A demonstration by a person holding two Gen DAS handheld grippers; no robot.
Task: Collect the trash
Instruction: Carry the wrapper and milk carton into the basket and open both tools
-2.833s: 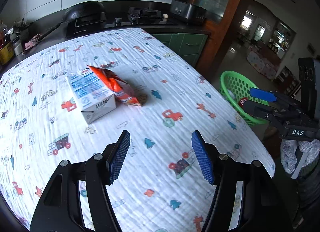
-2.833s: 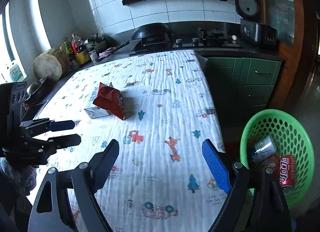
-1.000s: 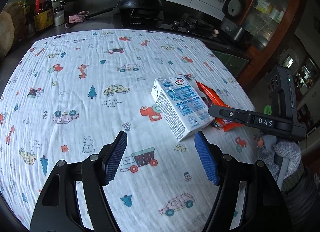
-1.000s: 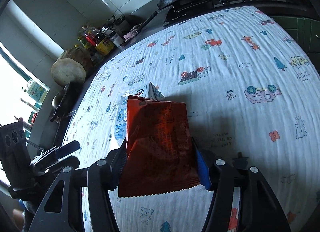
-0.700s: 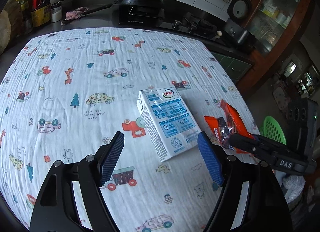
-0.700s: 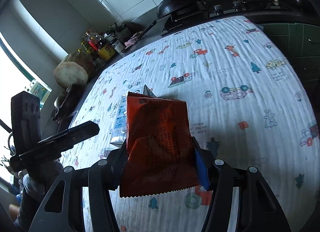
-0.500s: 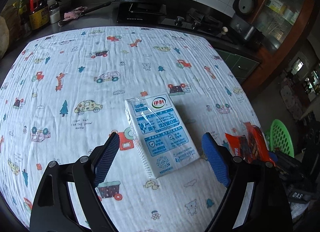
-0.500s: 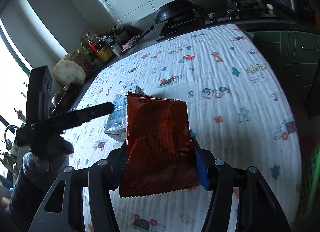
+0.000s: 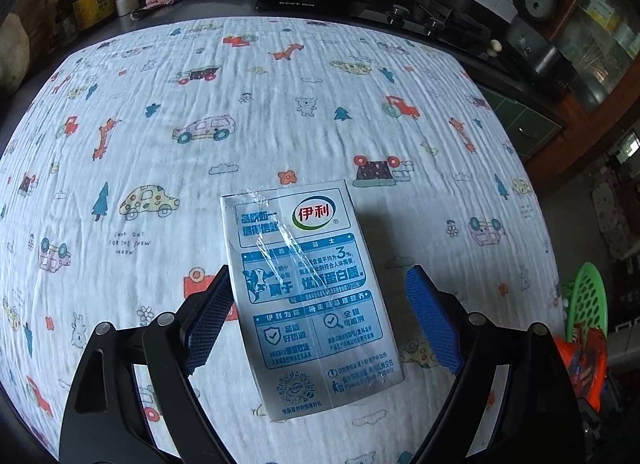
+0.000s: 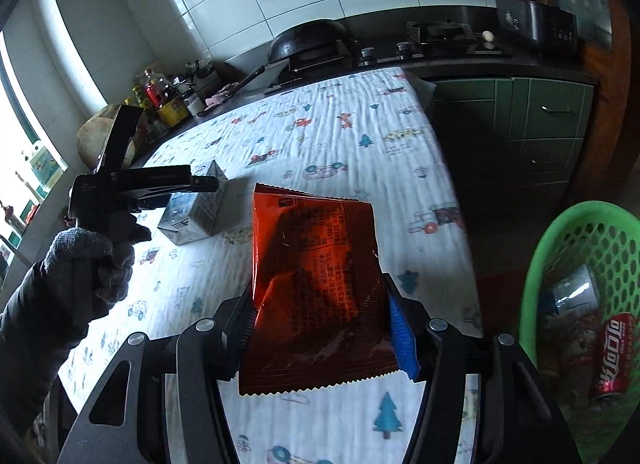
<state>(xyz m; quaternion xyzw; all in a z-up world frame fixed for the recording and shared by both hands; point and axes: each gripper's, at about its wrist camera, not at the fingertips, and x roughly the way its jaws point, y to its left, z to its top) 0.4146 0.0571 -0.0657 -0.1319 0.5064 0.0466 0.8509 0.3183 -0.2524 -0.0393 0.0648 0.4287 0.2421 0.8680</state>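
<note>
A white and blue milk carton [image 9: 310,296] lies flat on the printed tablecloth [image 9: 240,112]. My left gripper [image 9: 318,324] is open, its fingers on either side of the carton; the left pad is at its edge. The carton also shows in the right wrist view [image 10: 194,208] under the left gripper. My right gripper [image 10: 320,328] is shut on a red snack wrapper [image 10: 316,292], held above the table's right side. The wrapper shows at the right edge of the left wrist view [image 9: 582,364].
A green basket [image 10: 576,280] stands on the floor right of the table, with a red can [image 10: 612,356] and a silver cup [image 10: 572,292] in it. It also shows in the left wrist view [image 9: 586,300]. A wok, stove and bottles line the far counter.
My left gripper has moved down over the carton, which now lies between its fingers. My right gripper has carried the wrapper away from the carton toward the right, and the basket has come into view.
</note>
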